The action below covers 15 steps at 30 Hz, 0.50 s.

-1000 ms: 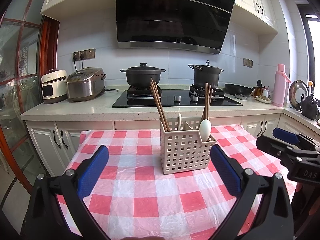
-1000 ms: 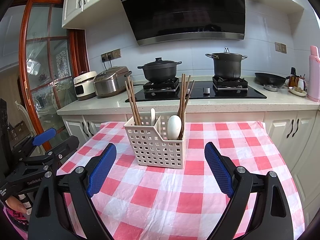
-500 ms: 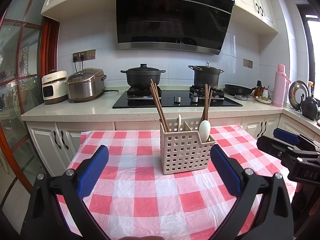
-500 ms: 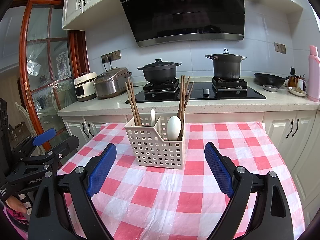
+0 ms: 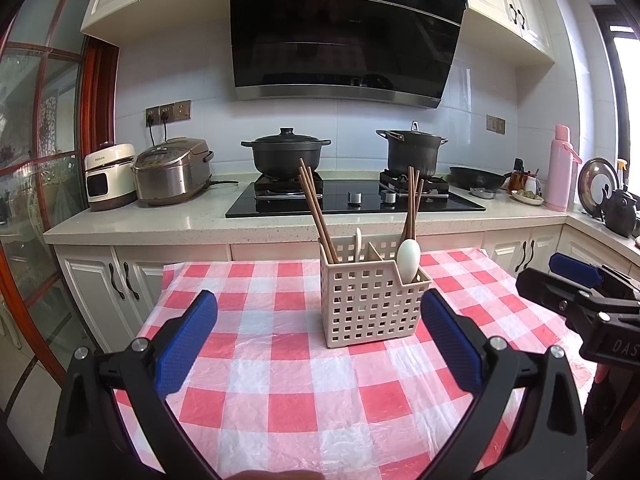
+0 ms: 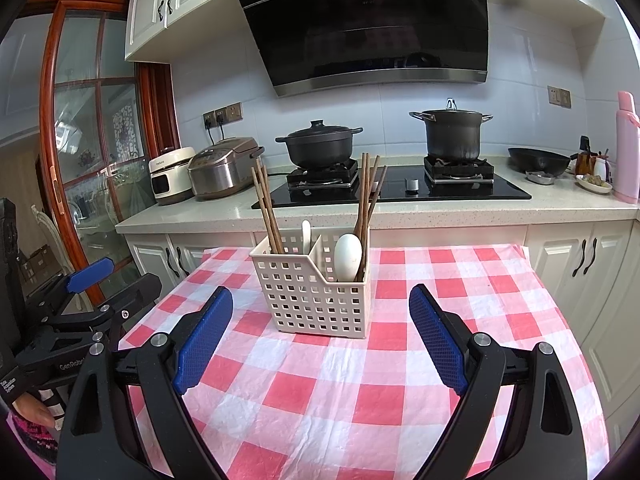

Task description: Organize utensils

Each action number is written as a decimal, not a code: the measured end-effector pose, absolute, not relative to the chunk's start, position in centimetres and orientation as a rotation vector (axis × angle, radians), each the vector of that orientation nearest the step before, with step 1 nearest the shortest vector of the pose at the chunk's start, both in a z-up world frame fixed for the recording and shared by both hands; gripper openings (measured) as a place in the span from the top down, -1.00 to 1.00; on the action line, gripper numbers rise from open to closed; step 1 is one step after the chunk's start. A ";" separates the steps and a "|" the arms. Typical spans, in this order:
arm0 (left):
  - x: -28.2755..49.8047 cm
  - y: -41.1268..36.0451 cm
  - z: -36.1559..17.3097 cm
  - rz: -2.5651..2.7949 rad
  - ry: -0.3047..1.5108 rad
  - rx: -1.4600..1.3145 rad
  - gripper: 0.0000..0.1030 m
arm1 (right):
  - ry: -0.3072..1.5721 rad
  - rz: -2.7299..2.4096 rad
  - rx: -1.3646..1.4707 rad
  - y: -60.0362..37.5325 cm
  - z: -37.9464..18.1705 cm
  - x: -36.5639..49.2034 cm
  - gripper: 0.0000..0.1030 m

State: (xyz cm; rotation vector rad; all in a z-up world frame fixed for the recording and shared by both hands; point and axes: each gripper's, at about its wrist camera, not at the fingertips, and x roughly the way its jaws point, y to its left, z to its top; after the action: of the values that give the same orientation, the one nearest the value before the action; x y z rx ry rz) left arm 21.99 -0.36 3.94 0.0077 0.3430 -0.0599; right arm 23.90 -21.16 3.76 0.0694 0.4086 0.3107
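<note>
**Utensil caddy standing mid-table, both grippers spread and empty**

Left wrist view: looking along the left gripper (image 5: 319, 336), blue pads (image 5: 186, 344) spread wide apart, gripping nothing, hovering over the red-and-white checked tablecloth (image 5: 280, 404). Sitting upright beyond the fingertips, near the table's far edge: a beige perforated utensil caddy (image 5: 370, 304). Leaning in its left compartment, a bundle of wooden chopsticks (image 5: 314, 208) and a small white spoon handle (image 5: 358, 240); resting in the right compartment, a white spoon (image 5: 408, 258) with more chopsticks behind it. Showing at the right edge, the right gripper (image 5: 576, 292).

Right wrist view: looking along the right gripper (image 6: 321, 336), jaws standing wide, clamping nothing, well short of the caddy (image 6: 316, 300). Showing at the left edge, the left gripper (image 6: 90, 304). Running behind the table, a counter with a black hob (image 6: 396, 194) and two dark pots.
</note>
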 end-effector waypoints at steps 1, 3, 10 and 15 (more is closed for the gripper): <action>22.0 -0.4 3.9 -0.061 0.343 0.008 -0.91 | 0.409 0.310 0.069 -21.2 3.7 23.9 -0.64; 21.9 -0.3 3.9 -0.062 0.341 0.008 -0.91 | 0.409 0.311 0.070 -21.2 3.7 23.9 -0.64; 22.1 -0.6 3.6 -0.039 0.348 0.020 -0.91 | 0.409 0.311 0.072 -21.2 3.9 23.6 -0.64; 22.4 -0.3 3.4 -0.053 0.373 -0.003 -0.91 | 0.406 0.307 0.077 -21.3 4.1 23.2 -0.64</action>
State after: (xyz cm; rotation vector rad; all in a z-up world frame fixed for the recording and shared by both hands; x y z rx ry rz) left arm 22.39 -0.33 3.43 -0.0028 0.3731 -0.0533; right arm 23.24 -21.34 4.11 0.0768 0.4064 0.3066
